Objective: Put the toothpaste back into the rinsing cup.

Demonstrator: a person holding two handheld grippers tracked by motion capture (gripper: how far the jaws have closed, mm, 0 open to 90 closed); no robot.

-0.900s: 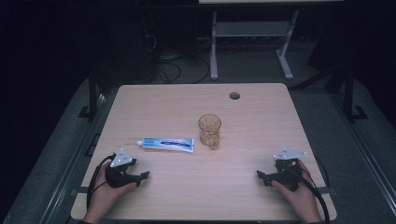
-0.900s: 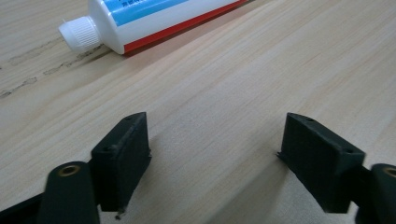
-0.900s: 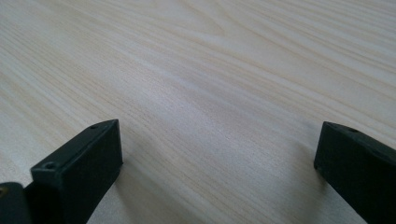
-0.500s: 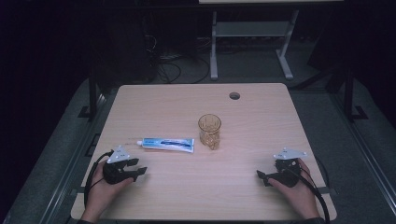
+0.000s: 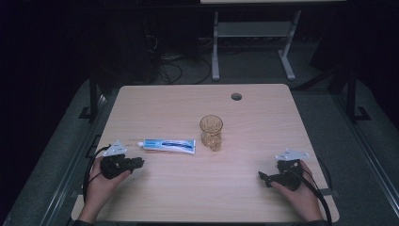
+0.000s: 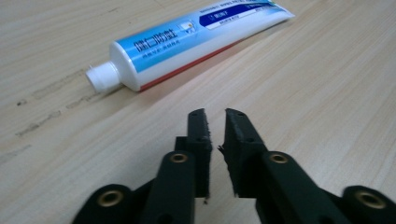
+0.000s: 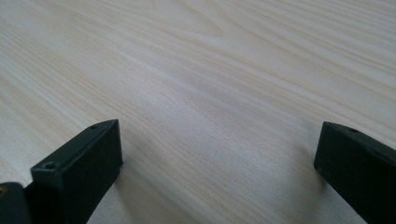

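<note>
Left gripper view puts us just behind our left gripper (image 6: 215,116). Its two black fingers (image 6: 198,135) stand almost together, with only a thin slit between them, and they hold nothing. Just beyond the tips, slightly to the left in this view, lies the toothpaste tube (image 6: 187,42) flat on the pale wooden bench (image 6: 327,93). Its white cap (image 6: 100,77) is the end closest to us. The blue and white body runs away from us, up and to the right.

From the high view, the tube (image 5: 168,145) has its long axis running left to right across the bench (image 5: 179,103). The cap points left, toward our left gripper (image 5: 136,163), which sits near the cap end, a little nearer to us than the tube. A ribbed amber glass (image 5: 211,131) stands upright just right of the tube's flat end; whether the two touch we cannot tell.

Our right gripper (image 5: 261,176) rests well apart, at the near right of the bench. In the right gripper view its fingers (image 7: 84,163) are spread wide over bare wood, empty.

We judge the left gripper the nearer hand for the tube. It would need to widen first, then close across the tube's narrow width.
</note>
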